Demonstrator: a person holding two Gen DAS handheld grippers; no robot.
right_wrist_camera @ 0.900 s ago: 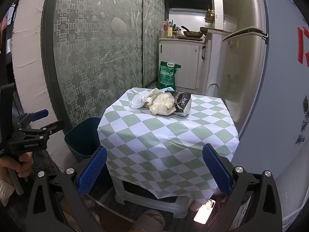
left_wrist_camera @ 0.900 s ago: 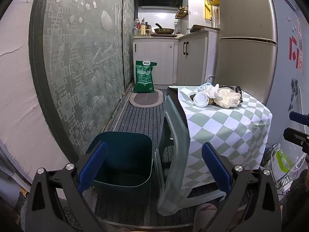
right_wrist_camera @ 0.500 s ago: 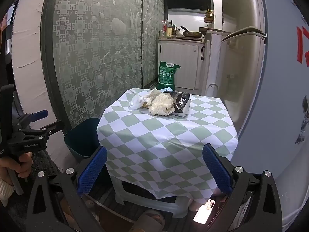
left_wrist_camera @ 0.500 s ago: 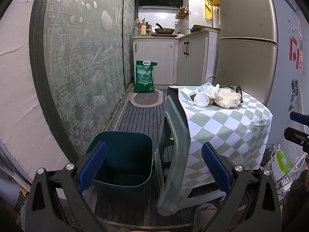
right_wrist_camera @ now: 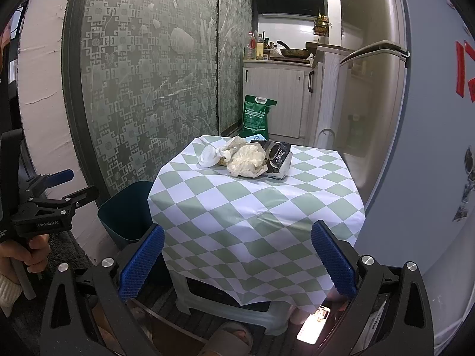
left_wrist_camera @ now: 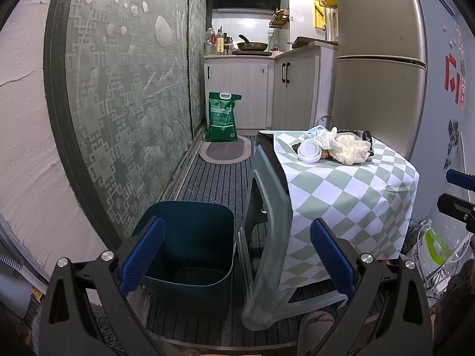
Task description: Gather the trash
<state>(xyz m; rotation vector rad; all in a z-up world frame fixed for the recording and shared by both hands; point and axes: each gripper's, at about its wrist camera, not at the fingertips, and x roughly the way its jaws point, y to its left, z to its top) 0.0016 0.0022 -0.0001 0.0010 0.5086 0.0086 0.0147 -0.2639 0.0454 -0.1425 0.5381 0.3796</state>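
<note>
A heap of trash sits at the far side of the checked cloth (right_wrist_camera: pixel 255 207) that covers a low stool: a white cup (right_wrist_camera: pixel 209 155), crumpled cream wrapping (right_wrist_camera: pixel 246 160) and a black-and-white packet (right_wrist_camera: pixel 277 160). The left wrist view shows the same heap (left_wrist_camera: pixel 341 148) from the side. A dark teal bin (left_wrist_camera: pixel 190 243) stands on the floor left of the stool, also seen as the bin (right_wrist_camera: pixel 127 210). My left gripper (left_wrist_camera: pixel 237 255) hangs open above the bin's near rim, holding nothing. My right gripper (right_wrist_camera: pixel 237 256) is open in front of the cloth's near edge, well short of the heap.
A patterned glass door (left_wrist_camera: pixel 127 103) runs along the left. A fridge (left_wrist_camera: pixel 377 89) stands right of the stool, cabinets and a green sack (left_wrist_camera: pixel 222 117) at the back. A slippered foot (left_wrist_camera: pixel 314 326) and a lit phone (right_wrist_camera: pixel 311 323) lie near the stool's base.
</note>
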